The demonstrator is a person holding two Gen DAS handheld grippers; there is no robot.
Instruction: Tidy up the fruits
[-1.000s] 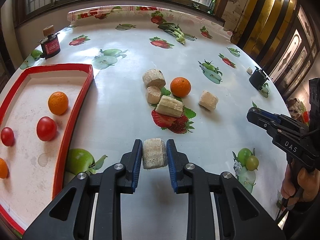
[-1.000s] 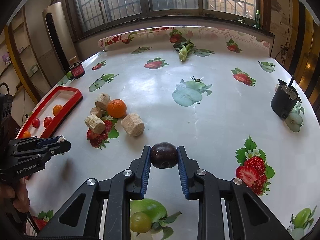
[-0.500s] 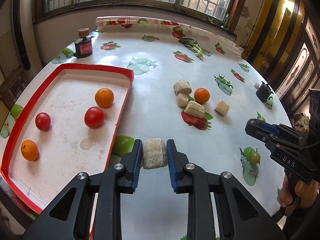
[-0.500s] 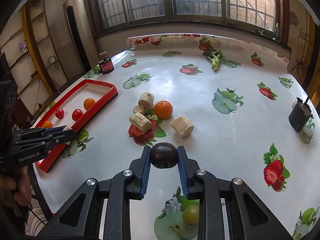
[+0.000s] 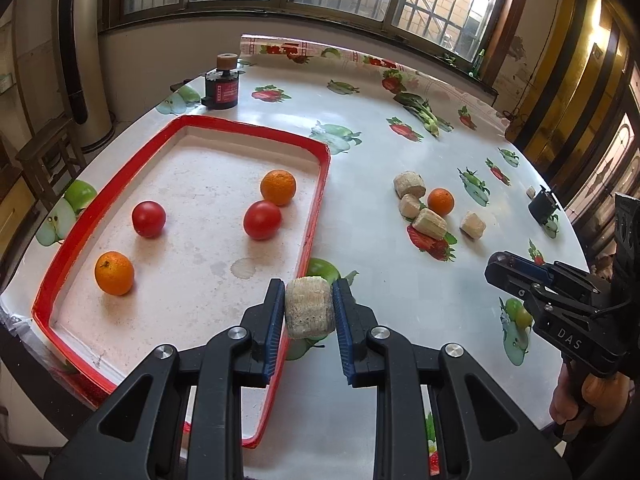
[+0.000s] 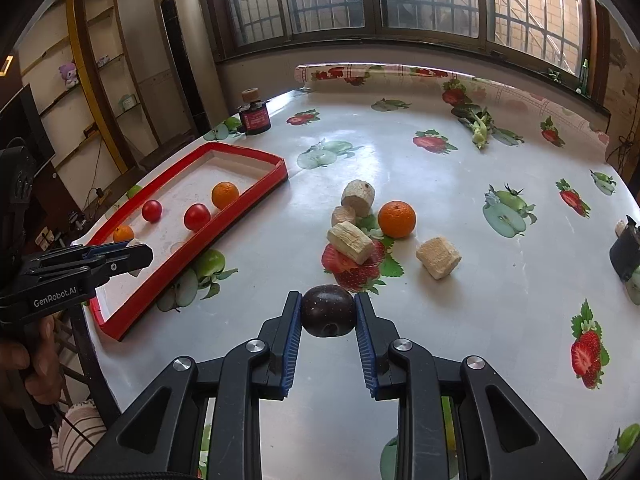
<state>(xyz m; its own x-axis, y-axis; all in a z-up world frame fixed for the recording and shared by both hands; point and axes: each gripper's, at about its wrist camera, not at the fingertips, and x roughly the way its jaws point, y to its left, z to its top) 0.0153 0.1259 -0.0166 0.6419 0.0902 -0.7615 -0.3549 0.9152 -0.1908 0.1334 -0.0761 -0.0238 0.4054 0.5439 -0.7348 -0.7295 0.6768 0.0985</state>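
My left gripper (image 5: 308,314) is shut on a pale beige corn-cob piece (image 5: 309,312), held above the right rim of the red-edged tray (image 5: 316,204). Inside the tray lie two oranges (image 5: 278,187) and two tomatoes (image 5: 262,219). In the right wrist view my right gripper (image 6: 328,314) is shut on a dark purple plum (image 6: 328,311), above the table's near middle. Further out on the table sit several more cob pieces (image 6: 351,242) and a loose orange (image 6: 396,219). The left gripper (image 6: 136,254) shows at the left of that view, over the tray's near end.
A small dark jar with a red label (image 5: 222,90) stands beyond the tray. A black cup (image 6: 626,254) sits near the right table edge, and a green leafy vegetable (image 6: 478,124) lies at the far side. The tablecloth carries printed fruit. A hand (image 6: 24,364) grips the left tool.
Both grippers have swung left across the table with their loads. The tray has come from the left edge toward the middle of the left wrist view. Neither grip has changed.
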